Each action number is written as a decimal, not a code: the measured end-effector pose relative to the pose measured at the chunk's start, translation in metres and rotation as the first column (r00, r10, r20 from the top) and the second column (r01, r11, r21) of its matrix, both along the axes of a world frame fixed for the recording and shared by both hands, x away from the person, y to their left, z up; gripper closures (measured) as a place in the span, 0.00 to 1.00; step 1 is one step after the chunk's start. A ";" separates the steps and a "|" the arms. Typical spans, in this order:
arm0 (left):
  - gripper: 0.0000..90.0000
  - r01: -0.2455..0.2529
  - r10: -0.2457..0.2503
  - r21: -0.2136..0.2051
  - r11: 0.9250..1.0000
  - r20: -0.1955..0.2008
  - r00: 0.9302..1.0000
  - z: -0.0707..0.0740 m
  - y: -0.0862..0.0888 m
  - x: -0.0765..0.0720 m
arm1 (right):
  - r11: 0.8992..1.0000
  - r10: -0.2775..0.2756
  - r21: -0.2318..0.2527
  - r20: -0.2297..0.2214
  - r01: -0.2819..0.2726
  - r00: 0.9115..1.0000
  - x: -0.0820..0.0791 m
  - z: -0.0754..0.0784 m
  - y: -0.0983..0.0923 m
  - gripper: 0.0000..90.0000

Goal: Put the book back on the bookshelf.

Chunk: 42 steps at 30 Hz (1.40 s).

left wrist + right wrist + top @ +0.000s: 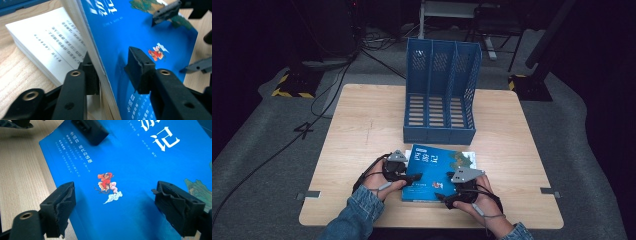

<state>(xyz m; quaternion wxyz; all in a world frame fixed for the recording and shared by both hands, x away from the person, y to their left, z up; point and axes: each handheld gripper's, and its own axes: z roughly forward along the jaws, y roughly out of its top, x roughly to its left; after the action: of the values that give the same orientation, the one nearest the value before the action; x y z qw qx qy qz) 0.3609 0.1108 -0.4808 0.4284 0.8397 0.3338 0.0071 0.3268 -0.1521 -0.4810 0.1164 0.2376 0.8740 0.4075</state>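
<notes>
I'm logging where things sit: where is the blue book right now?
In the high view the blue book lies at the table's near edge, just in front of the blue file rack, between the left gripper and right gripper.

File rack: on the table, toward its far edge.
Book: just in front of the rack.
Left gripper: at the book's left edge, perhaps under the lifted cover.
Right gripper: over the book's near right corner.
</notes>
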 end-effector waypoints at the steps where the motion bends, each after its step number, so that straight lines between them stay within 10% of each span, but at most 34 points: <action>1: 0.60 0.032 -0.032 0.009 0.999 0.024 0.999 -0.001 0.000 -0.001 | 1.000 0.000 0.000 0.000 0.000 1.000 0.000 0.000 0.000 0.19; 4: 0.50 0.105 -0.108 0.035 0.994 0.092 0.990 -0.003 -0.001 -0.004 | 1.000 0.000 -0.002 0.002 0.000 1.000 0.000 0.000 0.000 0.19; 11: 0.54 0.141 -0.143 0.021 0.990 0.098 0.985 -0.005 0.003 0.000 | 1.000 -0.006 0.002 0.007 0.006 1.000 -0.001 -0.001 0.000 0.19; 13: 0.63 0.023 -0.022 -0.034 0.999 0.010 1.000 -0.004 0.005 0.003 | 1.000 -0.006 0.001 0.008 0.006 1.000 -0.001 -0.001 0.001 0.18; 20: 0.75 -0.072 0.064 -0.078 0.994 -0.098 0.993 -0.003 0.007 0.000 | 0.998 0.017 -0.053 -0.008 -0.018 1.000 -0.005 0.008 0.002 0.26; 31: 0.93 -0.029 0.024 -0.036 0.999 -0.127 0.992 0.019 0.006 -0.002 | 0.993 0.086 -0.076 0.016 -0.085 0.996 -0.028 0.016 0.017 0.25; 42: 0.94 -0.038 0.014 -0.115 0.993 -0.203 0.979 0.048 0.000 0.003 | 0.995 0.086 -0.066 0.080 -0.080 0.993 -0.033 0.025 0.019 0.24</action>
<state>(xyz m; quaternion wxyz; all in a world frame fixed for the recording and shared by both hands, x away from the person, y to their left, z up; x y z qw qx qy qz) 0.3637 0.1105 -0.4324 0.4410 0.8048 0.3863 -0.0924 0.2935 -0.1330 -0.4562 0.1429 0.1801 0.8898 0.3941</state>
